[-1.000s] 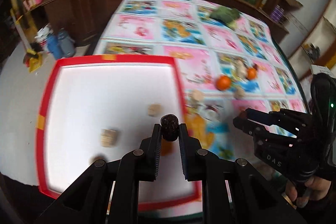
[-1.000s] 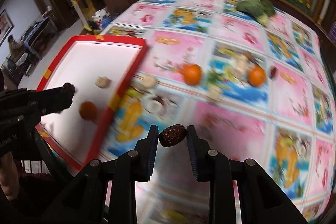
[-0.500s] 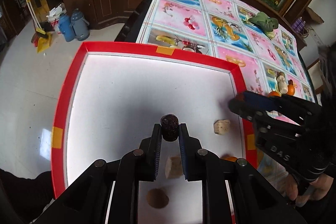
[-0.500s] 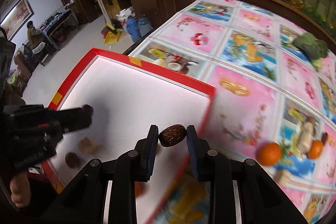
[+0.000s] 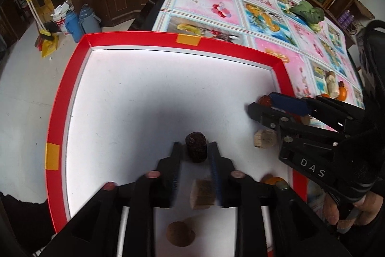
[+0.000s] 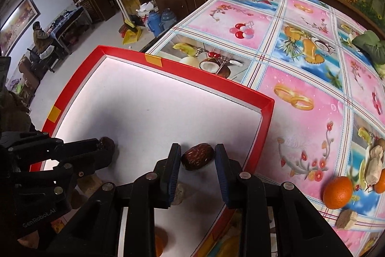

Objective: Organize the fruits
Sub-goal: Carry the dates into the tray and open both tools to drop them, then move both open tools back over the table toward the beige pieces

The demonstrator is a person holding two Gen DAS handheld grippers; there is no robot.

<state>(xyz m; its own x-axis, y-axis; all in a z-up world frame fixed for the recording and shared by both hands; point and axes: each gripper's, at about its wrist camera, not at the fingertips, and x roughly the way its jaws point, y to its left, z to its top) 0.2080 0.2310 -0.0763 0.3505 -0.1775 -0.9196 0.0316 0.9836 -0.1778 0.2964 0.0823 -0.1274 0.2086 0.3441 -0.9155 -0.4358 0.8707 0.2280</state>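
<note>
A red-rimmed tray (image 5: 280, 74) with a white floor lies under both grippers. My left gripper (image 5: 195, 143) points down into it, and its jaws are opening. A dark wrinkled date (image 5: 196, 153) sits between them with a thin gap on each side. My right gripper (image 6: 197, 146) is opening as well. A reddish-brown date (image 6: 197, 157) lies between its pads on the tray floor near the right rim (image 6: 264, 127), free of both pads. Each gripper shows in the other's view, the left gripper (image 6: 105, 146) at the left and the right gripper (image 5: 261, 102) at the right.
The tray also holds pale cork-like chunks (image 5: 264, 137), a brown round fruit (image 5: 179, 236) and an orange piece (image 5: 274, 181). On the patterned tablecloth lie oranges (image 6: 338, 192), a pale mushroom (image 6: 373, 165) and a green vegetable (image 6: 370, 45). The floor drops away left of the tray.
Both grippers swung from the tablecloth over the tray and sank lower. Their jaws, shut on the dates before, have now parted from them.
</note>
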